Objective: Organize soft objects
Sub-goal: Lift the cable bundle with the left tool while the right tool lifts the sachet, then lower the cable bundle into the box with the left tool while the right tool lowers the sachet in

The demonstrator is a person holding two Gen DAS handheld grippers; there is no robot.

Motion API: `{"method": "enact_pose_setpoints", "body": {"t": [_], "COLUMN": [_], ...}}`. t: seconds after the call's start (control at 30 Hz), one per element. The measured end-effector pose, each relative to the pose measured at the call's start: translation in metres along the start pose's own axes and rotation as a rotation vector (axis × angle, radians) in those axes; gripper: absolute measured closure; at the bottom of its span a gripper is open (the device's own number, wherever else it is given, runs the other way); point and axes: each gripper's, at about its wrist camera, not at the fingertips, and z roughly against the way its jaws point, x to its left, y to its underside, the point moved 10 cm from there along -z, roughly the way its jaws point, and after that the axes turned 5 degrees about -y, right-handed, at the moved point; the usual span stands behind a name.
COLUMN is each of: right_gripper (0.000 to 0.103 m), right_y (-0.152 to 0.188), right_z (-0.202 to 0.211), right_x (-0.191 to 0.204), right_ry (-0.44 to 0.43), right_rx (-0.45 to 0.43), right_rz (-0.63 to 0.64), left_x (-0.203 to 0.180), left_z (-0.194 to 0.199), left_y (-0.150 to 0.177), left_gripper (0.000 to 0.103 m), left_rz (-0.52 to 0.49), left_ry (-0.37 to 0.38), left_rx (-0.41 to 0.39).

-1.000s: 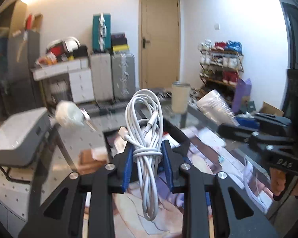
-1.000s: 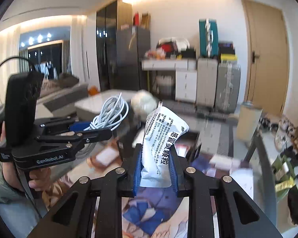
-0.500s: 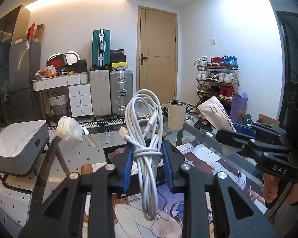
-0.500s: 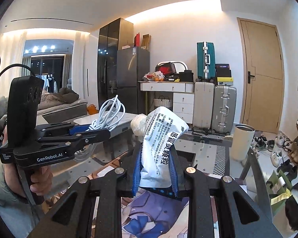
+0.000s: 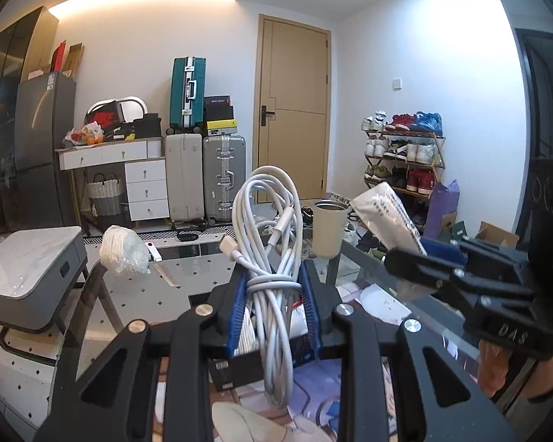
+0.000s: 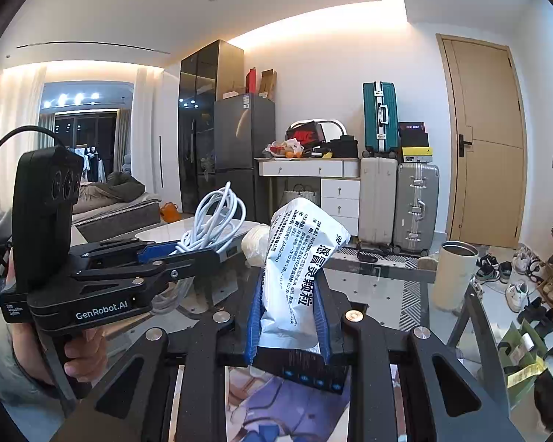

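L wrist view, going L to R: a grey side table [image 5: 25, 276] is sitting low at far L, off the glass table [image 5: 158, 287]. A white bagged wad [image 5: 123, 248] is resting on the glass near its far L edge. At centre the L gripper [image 5: 272, 316] is holding a coiled white cable [image 5: 271, 258], its blue pads [image 5: 237, 313] pressing in on the wrapped middle of the coil; the loops are standing up above the jaws & the tail is hanging down below them. A black box [image 5: 236, 364] is lying on the glass right under the gripper. A beige cup [image 5: 328, 228] is standing on the far side of the table, just R of the cable. Further R, the R gripper [image 5: 416, 261] is reaching in from the R edge w/ a white pouch [image 5: 387, 213] sticking up & tilted L.

R wrist view: the L gripper [image 6: 199, 250] is coming in from the L, held in a hand [image 6: 81, 350], cable [image 6: 217, 221] pointing up. At centre the R gripper [image 6: 289, 320] is clamping the pouch [image 6: 302, 258] between its blue pads [image 6: 255, 316], pouch upright w/ Chinese print facing the camera, held above the box [image 6: 306, 368]. The cup [image 6: 455, 276] is standing at R.
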Motion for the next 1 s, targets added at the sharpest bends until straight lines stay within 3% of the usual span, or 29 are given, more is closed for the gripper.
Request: {"method": "enact_pose_setpoints", "body": {"t": [0.57,0.93,1.0], "right_gripper": [0.079,0.079,0.079], "right_y": [-0.005,-0.008,-0.007], "right_z": [-0.068,-0.083,-0.091], "right_x": [-0.027,-0.028,-0.034], "right_ry": [0.076,0.082,0.076], "right_rx": [0.035,0.067,0.096], "right_rz": [-0.066,-0.067,-0.077], "left_x": [0.016,0.028,0.030], "left_z": [-0.070,-0.079,-0.083], "left_y": [-0.018,-0.014,-0.011], "left_gripper": [0.076,0.076,0.076], "left_rz": [0.090,0.116,0.101], "left_ry": [0.009,-0.002,-0.041], "left_rx": [0.030,0.055,0.076]}}
